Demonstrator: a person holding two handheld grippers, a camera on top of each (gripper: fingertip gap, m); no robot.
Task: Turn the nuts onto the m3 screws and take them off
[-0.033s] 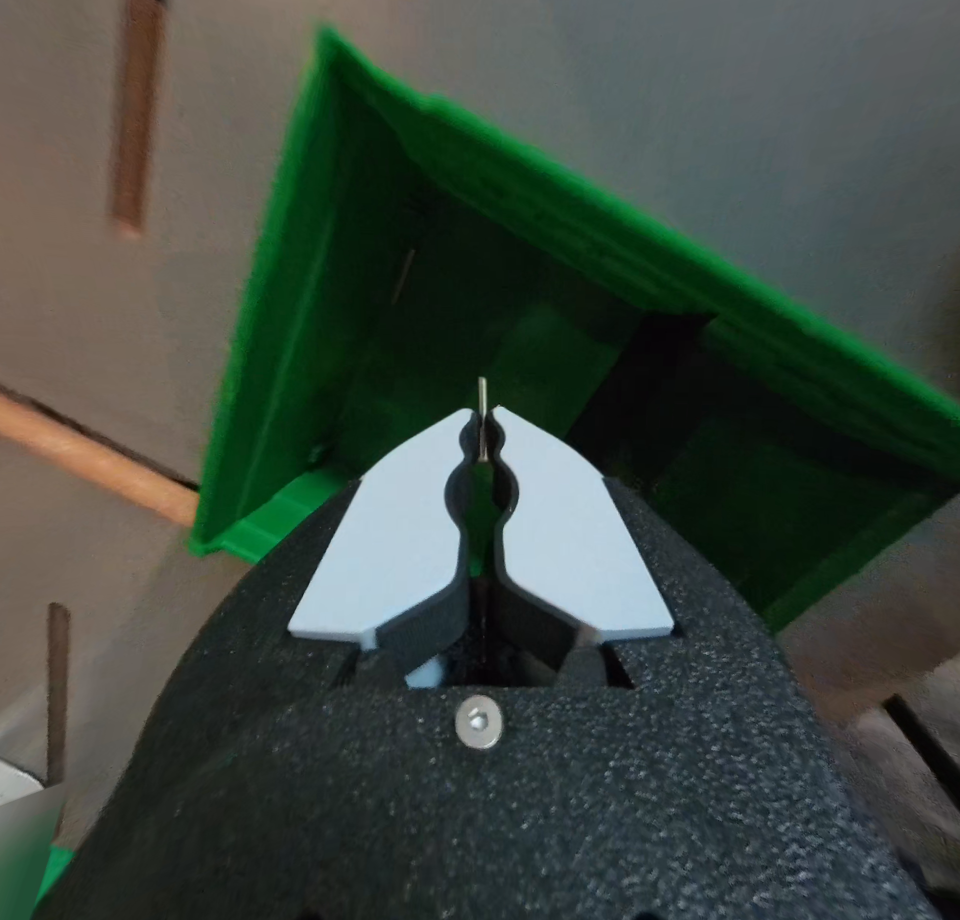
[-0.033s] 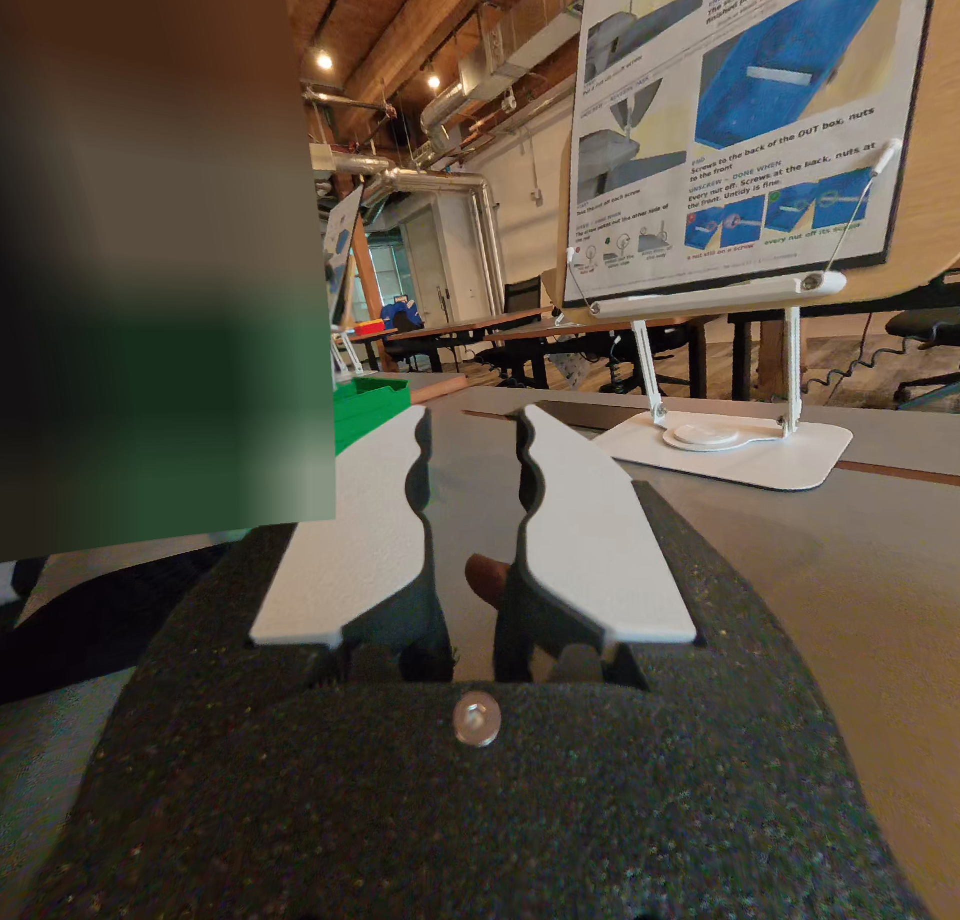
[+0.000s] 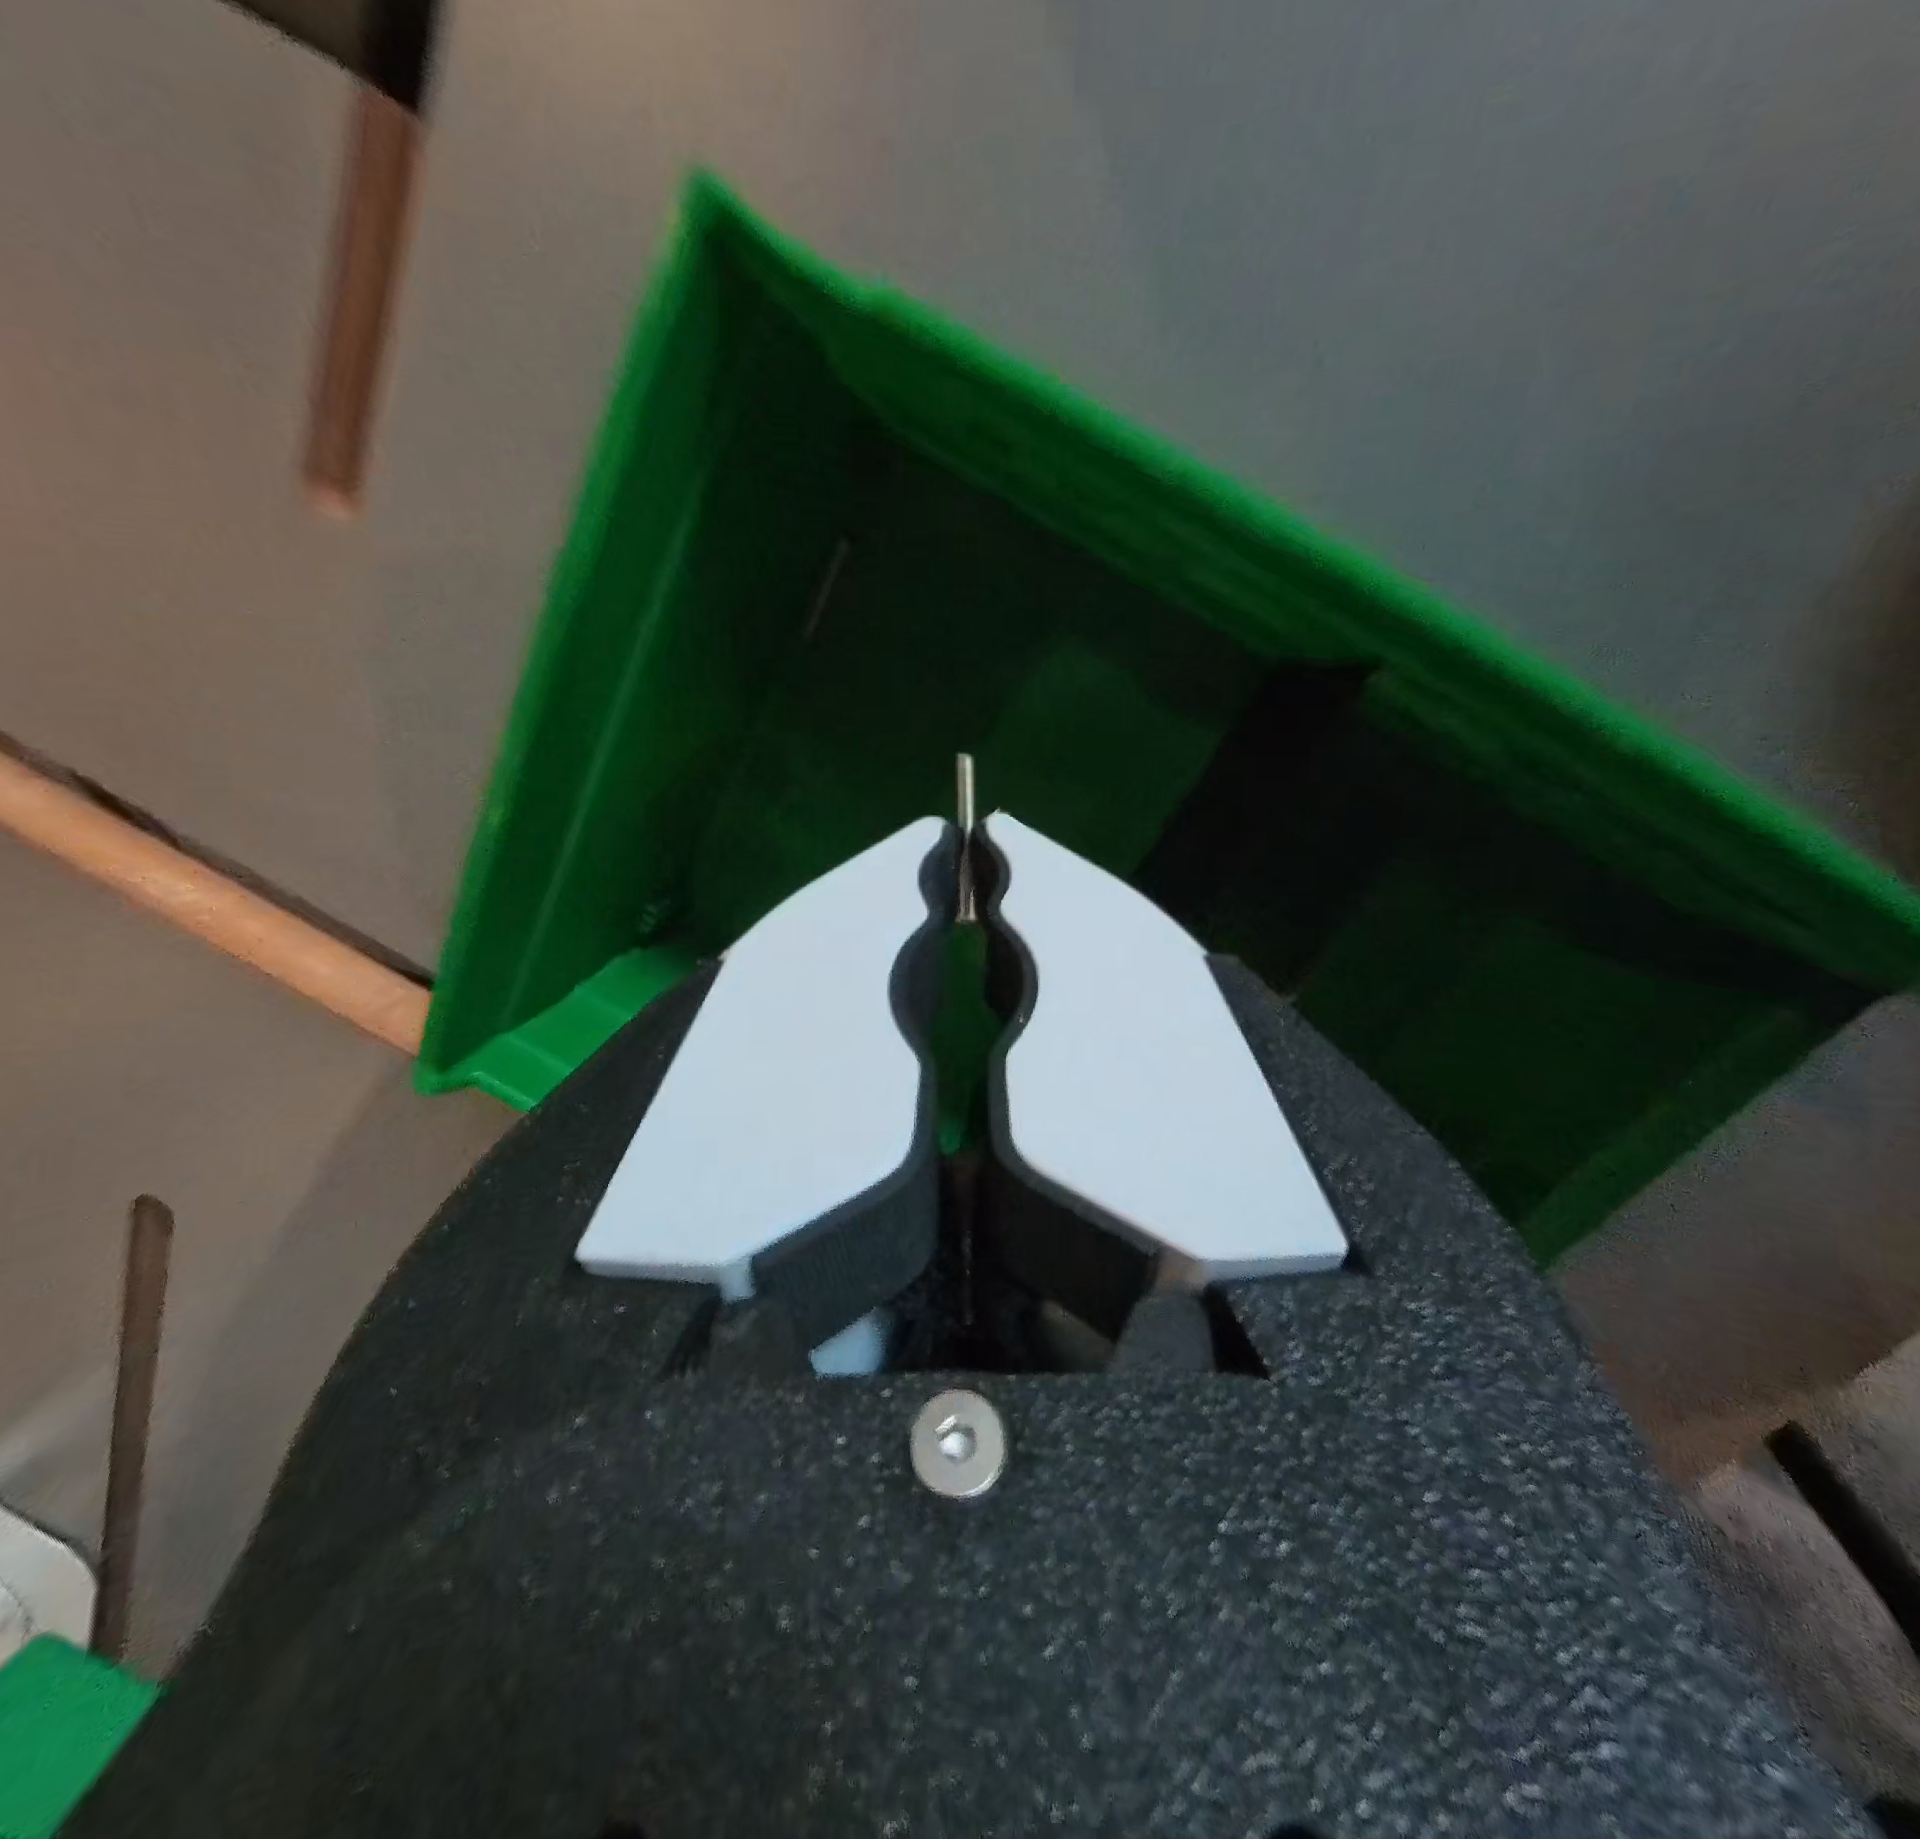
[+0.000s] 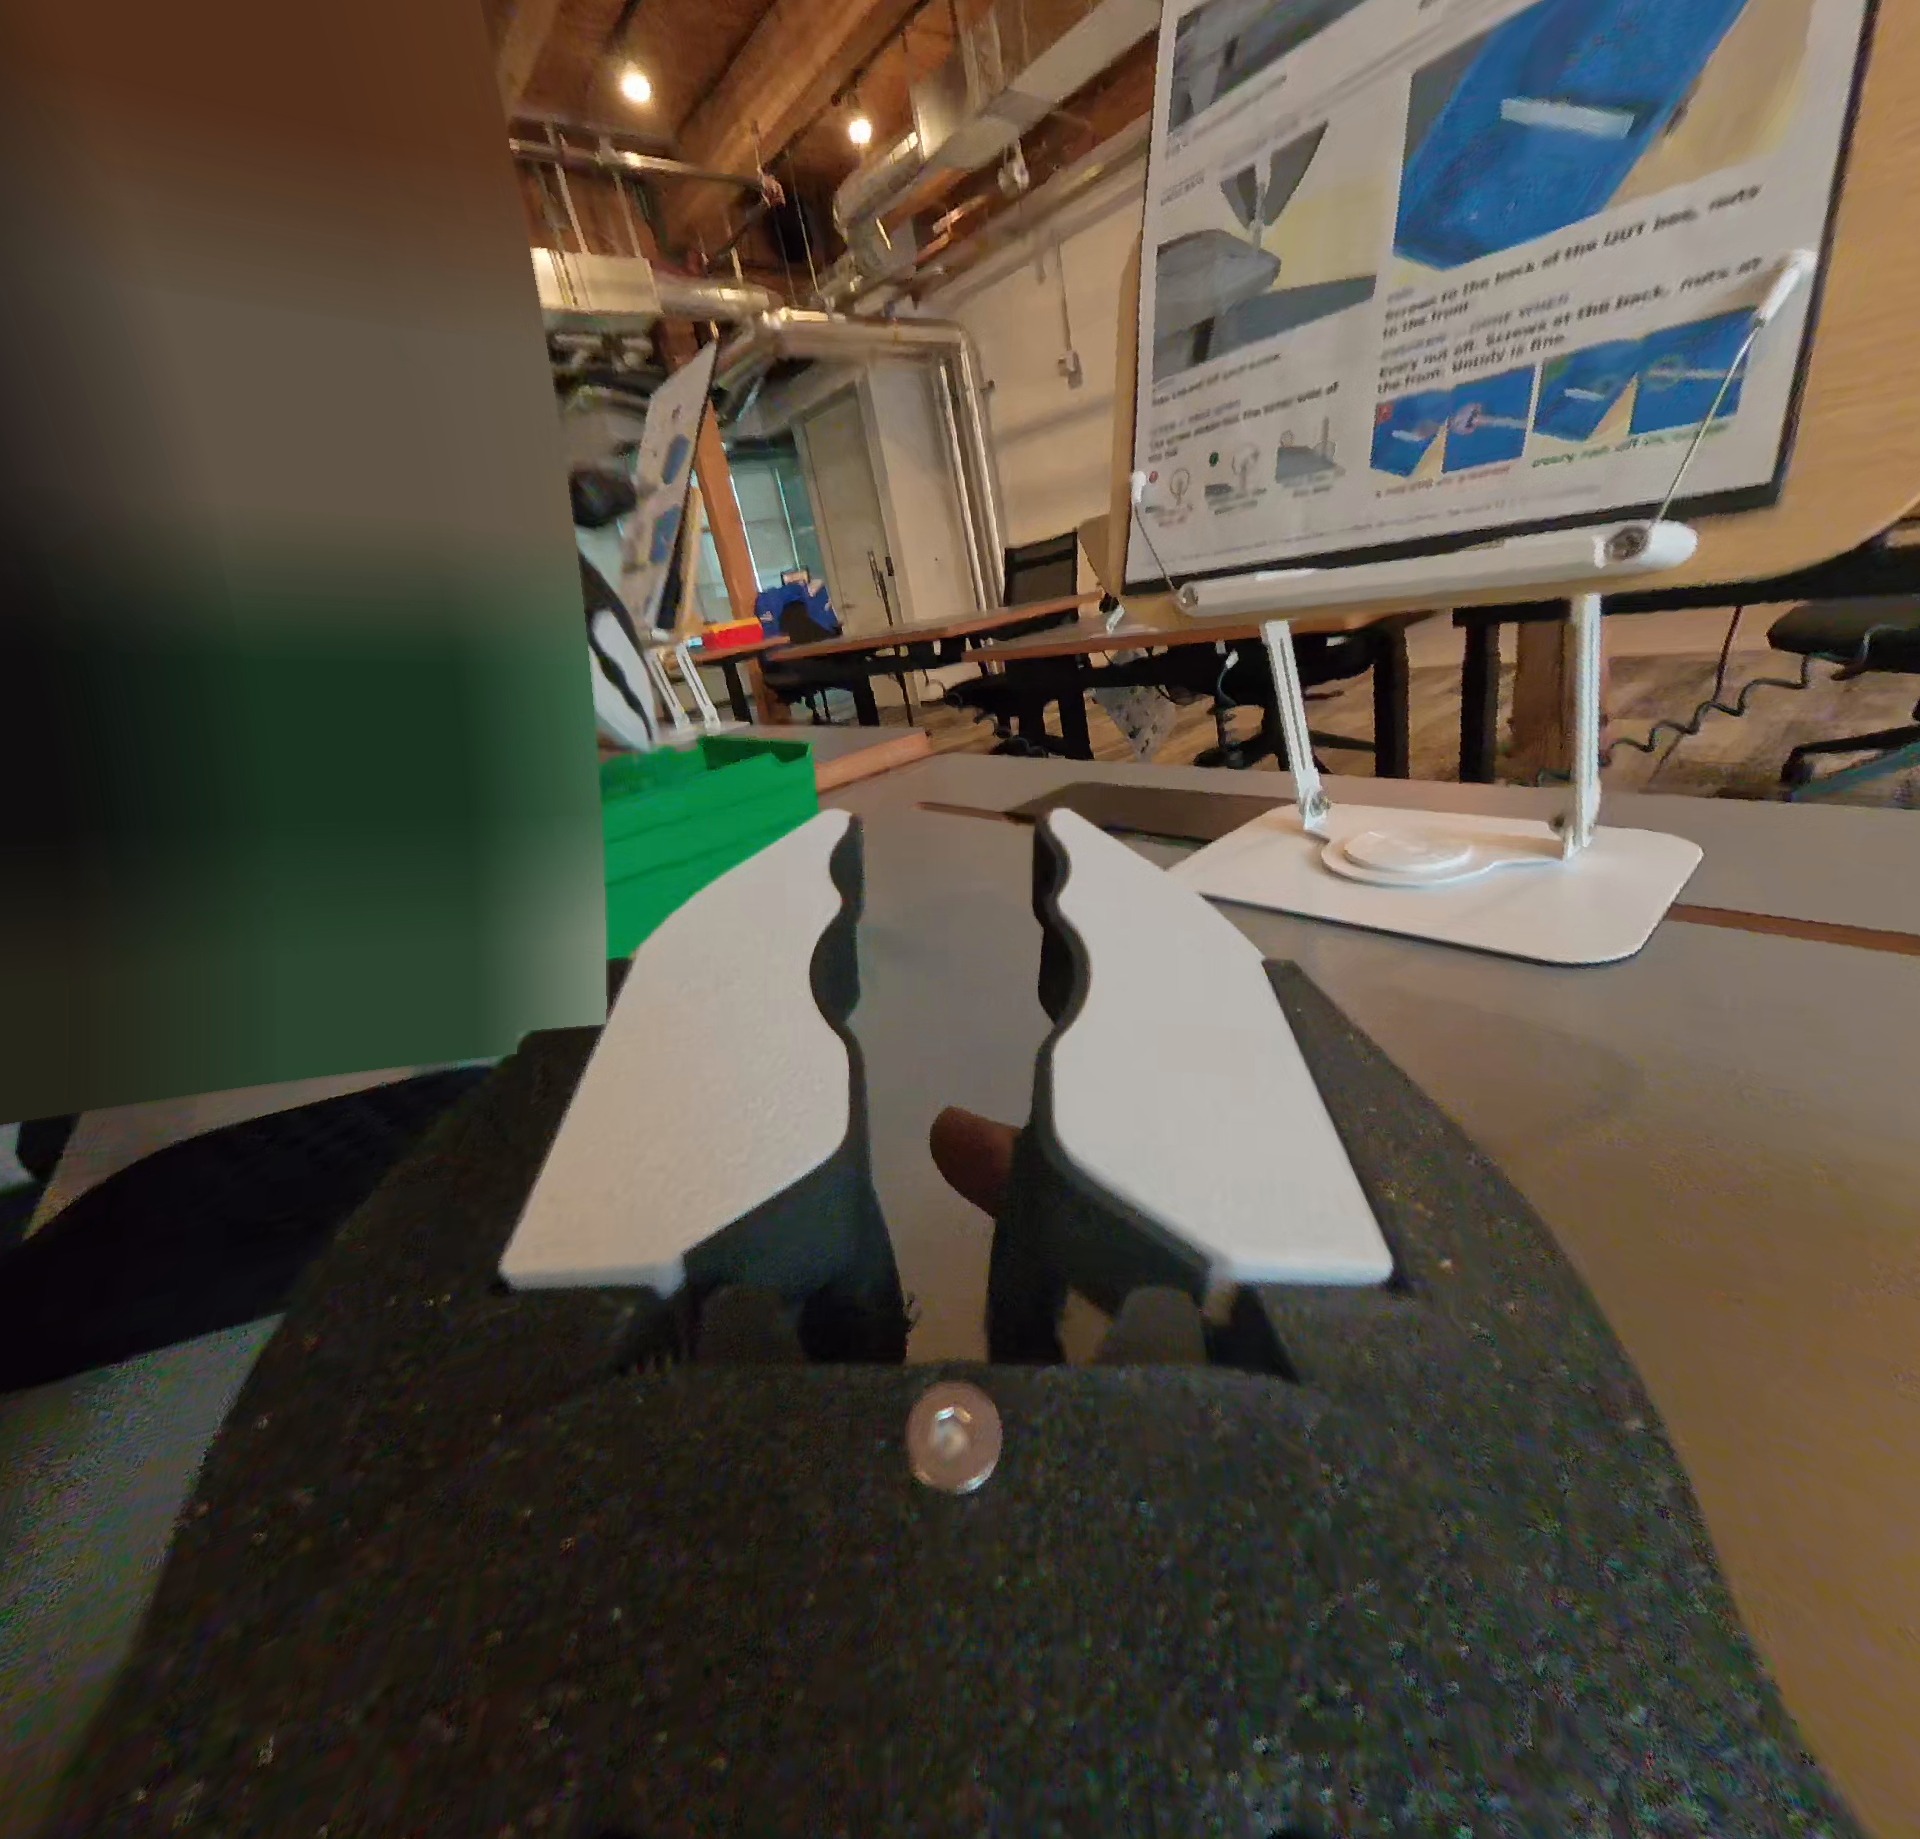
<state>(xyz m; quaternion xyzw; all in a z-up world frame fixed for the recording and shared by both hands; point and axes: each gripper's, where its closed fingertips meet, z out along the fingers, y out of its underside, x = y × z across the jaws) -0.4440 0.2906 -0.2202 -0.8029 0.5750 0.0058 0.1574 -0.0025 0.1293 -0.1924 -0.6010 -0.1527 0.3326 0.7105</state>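
In the left wrist view my left gripper (image 3: pixel 967 833) is shut on a thin silvery screw (image 3: pixel 967 802). The screw is pinched at the fingertips and its shaft sticks out forward past them. I hold it over the open green bin (image 3: pixel 623 698), whose inside is dark; no nut shows in it. In the right wrist view my right gripper (image 4: pixel 945 833) is open and empty, low over the grey table (image 4: pixel 1558 1114). The green bin (image 4: pixel 707 802) lies just left of its fingertips.
A white document stand (image 4: pixel 1455 885) holding an instruction poster (image 4: pixel 1455 231) stands on the table ahead to the right. A fingertip (image 4: pixel 971 1155) shows behind the right jaws. Another green piece (image 3: pixel 62 1737) sits at the lower left corner of the left view. The tips of one gripper are about 50 cm away from the tips of the other.
The left view has shifted only slightly over the bin. The screw stays pinched in the left gripper and the right gripper stays open.
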